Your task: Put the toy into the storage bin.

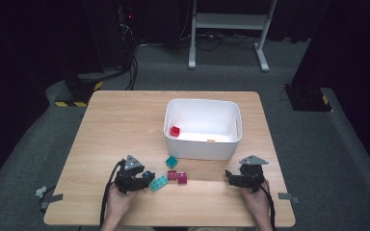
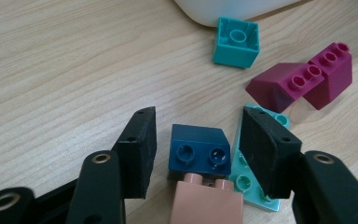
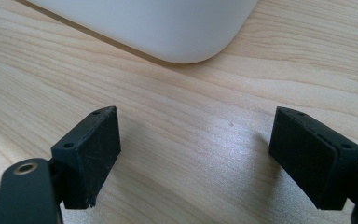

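The left gripper (image 2: 193, 149) is low over the worktop (image 1: 115, 120), and its jaws stand wide on both sides of a dark blue brick (image 2: 198, 150). The pads are near the brick but not touching it yet. The blue brick sits by the near edge of the worktop, well in front of the white bin (image 1: 203, 127). A tan brick (image 2: 207, 201) is stuck to its near side, and a flat mint plate (image 2: 251, 182) lies just beside it, partly behind the right pad.

The blue brick is hard plastic, so it looks light and stiff and should not bend or break. Its sides are smooth and one top side slopes, so it could slip. I think the best place to squeeze is the two flat sides, low down, not on the slope. The tan brick may come up with it.

Farther off lie a teal brick (image 2: 237, 42) and two purple bricks (image 2: 307, 81). A red brick (image 1: 175, 130) is in the bin.

The right gripper (image 3: 223, 154) has its jaws wide too, over bare wood, holding nothing.
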{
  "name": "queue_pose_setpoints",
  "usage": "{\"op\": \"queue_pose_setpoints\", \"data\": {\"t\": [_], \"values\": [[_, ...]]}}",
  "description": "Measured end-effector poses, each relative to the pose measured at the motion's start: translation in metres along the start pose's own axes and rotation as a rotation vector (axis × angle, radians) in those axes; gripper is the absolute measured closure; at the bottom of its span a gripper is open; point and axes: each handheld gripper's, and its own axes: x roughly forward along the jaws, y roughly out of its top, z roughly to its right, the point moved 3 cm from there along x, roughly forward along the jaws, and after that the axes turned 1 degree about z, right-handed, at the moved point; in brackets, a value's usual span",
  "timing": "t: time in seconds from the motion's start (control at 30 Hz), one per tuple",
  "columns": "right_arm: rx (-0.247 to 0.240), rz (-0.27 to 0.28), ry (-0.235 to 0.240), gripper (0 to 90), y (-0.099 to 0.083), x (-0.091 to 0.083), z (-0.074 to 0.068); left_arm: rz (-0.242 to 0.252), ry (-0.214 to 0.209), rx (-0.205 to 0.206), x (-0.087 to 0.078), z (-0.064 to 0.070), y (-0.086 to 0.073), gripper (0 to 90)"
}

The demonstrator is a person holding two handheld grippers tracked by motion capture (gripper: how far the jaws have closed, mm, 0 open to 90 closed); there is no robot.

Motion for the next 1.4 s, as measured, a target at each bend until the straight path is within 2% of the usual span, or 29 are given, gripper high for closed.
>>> {"op": "queue_pose_setpoints", "data": {"t": [0.3,0.63,0.73,0.87,1.0,1.13,1.4], "values": [[0.0,0.0,0.0,16.2,0.0,0.0,0.0,-0.018,-0.005,0.0,0.005,-0.001,-0.005,50.5],[0.002,0.001,0.0,16.2,0.0,0.0,0.0,-0.017,-0.021,-0.004,0.009,-0.001,-0.005,57.2],[0.001,0.001,0.0,16.2,0.0,0.0,0.0,-0.02,-0.025,0.007,0.01,-0.001,-0.004,57.8],[0.002,0.001,0.0,16.2,0.0,0.0,0.0,-0.015,-0.025,0.007,0.009,-0.001,-0.004,58.2],[0.002,0.001,0.0,16.2,0.0,0.0,0.0,-0.004,-0.046,-0.012,0.009,-0.004,-0.002,58.4],[0.001,0.001,0.0,16.2,0.0,0.0,0.0,0.014,-0.068,-0.024,0.007,-0.007,0.003,58.5],[0.001,0.001,0.0,16.2,0.0,0.0,0.0,0.037,-0.077,-0.026,0.0,-0.01,0.014,58.6]]}}
